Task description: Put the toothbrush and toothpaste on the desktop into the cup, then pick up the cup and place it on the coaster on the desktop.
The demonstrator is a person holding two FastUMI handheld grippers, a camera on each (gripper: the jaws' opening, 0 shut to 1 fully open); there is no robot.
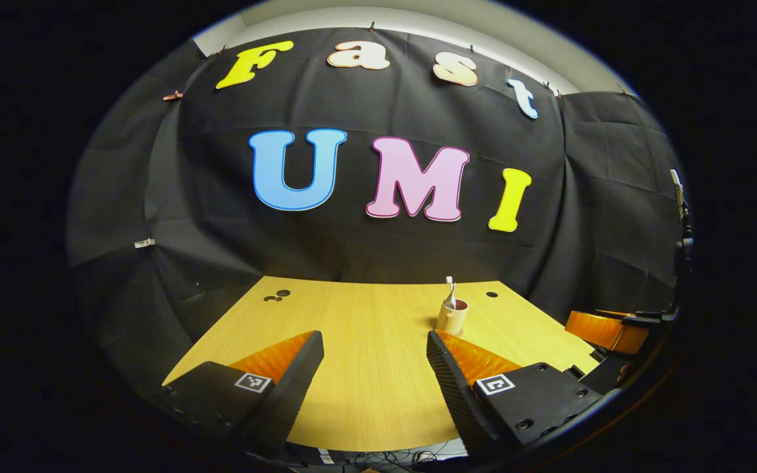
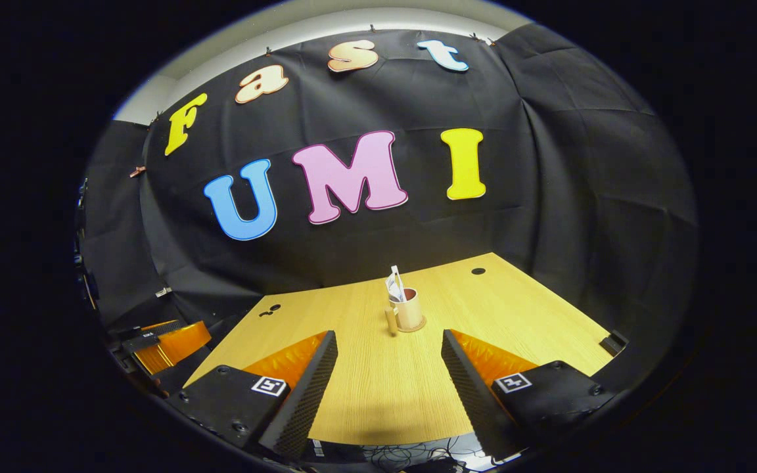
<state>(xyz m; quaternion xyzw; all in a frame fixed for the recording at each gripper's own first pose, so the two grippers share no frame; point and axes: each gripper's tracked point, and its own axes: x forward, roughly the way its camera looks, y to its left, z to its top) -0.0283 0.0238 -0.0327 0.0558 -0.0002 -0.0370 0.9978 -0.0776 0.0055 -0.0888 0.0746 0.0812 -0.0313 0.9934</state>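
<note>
Both grippers, the left gripper [image 1: 374, 364] and the right gripper [image 2: 389, 368], are held wide open and empty, while at 12 o'clock the cup [image 2: 409, 310], with toothbrush [image 2: 394, 282] and apparently toothpaste inside, is seen on the coaster [image 2: 420, 326], so the task is judged essentially done.

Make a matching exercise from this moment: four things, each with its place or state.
Things:
1. cup
2. toothbrush
3. left gripper
4. coaster

Places or states:
A. open, holding nothing
B. flat on the desk under the cup
C. standing in the cup
D. upright on the coaster

Pairs: 1-D, 2-C, 3-A, 4-B
</note>
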